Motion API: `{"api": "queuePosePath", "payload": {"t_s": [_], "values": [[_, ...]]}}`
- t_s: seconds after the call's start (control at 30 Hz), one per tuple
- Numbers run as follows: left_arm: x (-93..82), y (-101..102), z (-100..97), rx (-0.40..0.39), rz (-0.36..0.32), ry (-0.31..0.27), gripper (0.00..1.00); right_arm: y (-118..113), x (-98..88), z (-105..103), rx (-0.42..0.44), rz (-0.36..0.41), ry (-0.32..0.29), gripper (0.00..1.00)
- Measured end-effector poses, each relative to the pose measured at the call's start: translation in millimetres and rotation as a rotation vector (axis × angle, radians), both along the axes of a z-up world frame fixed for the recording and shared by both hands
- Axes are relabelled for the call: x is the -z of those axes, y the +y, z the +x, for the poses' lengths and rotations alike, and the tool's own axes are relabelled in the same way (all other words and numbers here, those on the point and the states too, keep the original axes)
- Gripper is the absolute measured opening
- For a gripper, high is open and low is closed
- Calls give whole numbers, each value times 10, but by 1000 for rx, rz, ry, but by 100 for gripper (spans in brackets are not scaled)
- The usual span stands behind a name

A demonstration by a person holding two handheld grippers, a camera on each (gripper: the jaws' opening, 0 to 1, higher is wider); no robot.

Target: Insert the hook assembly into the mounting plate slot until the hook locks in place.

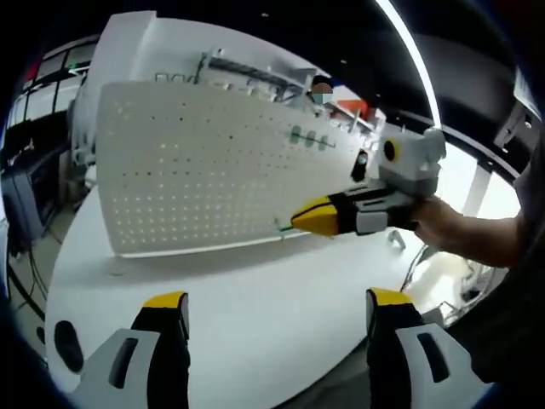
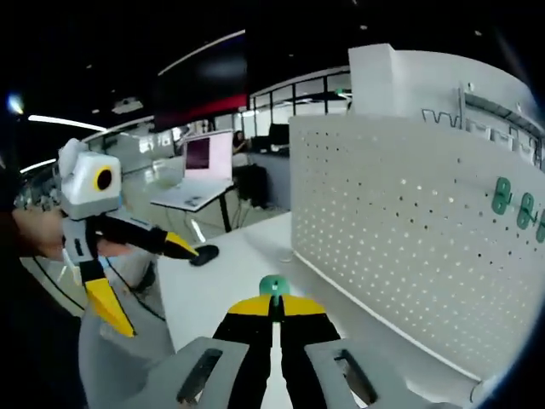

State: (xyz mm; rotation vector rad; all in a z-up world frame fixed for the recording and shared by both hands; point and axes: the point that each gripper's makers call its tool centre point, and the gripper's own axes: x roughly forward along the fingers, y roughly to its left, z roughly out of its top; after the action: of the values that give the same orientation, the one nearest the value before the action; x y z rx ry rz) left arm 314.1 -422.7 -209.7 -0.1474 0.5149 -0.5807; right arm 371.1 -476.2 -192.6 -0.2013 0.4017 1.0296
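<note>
A white pegboard mounting plate (image 1: 204, 162) (image 2: 409, 230) stands upright on the white table (image 1: 255, 298). Three green hooks (image 1: 308, 136) (image 2: 515, 203) sit in its upper part. In the right gripper view my right gripper (image 2: 274, 300) is shut on a small green hook (image 2: 272, 285), held short of the board's lower edge. From the left gripper view, the right gripper (image 1: 300, 220) comes in from the right, its yellow tips near the board's bottom, with a bit of green hook (image 1: 279, 226) at the tips. My left gripper (image 1: 277, 300) (image 2: 156, 290) is open and holds nothing.
A small black object (image 2: 204, 254) (image 1: 68, 341) lies on the table away from the board. Desks with a pink-lit screen (image 2: 207, 158) stand behind. A person's hand (image 1: 451, 226) holds the right gripper. A white shelf unit (image 1: 255, 77) rises behind the board.
</note>
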Motion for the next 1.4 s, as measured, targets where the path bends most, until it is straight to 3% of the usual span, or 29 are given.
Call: {"api": "queuePosePath", "payload": {"t_s": [0.6, 1.0, 1.4], "values": [[12, -158, -81, 15, -15, 2, 84, 1, -149, -596, 14, 144, 94, 0], [22, -118, -53, -10, -14, 6, 82, 94, -184, -717, 27, 213, 145, 0], [19, -100, -69, -21, -36, -10, 75, 185, -229, -859, 20, 274, 209, 0]]}}
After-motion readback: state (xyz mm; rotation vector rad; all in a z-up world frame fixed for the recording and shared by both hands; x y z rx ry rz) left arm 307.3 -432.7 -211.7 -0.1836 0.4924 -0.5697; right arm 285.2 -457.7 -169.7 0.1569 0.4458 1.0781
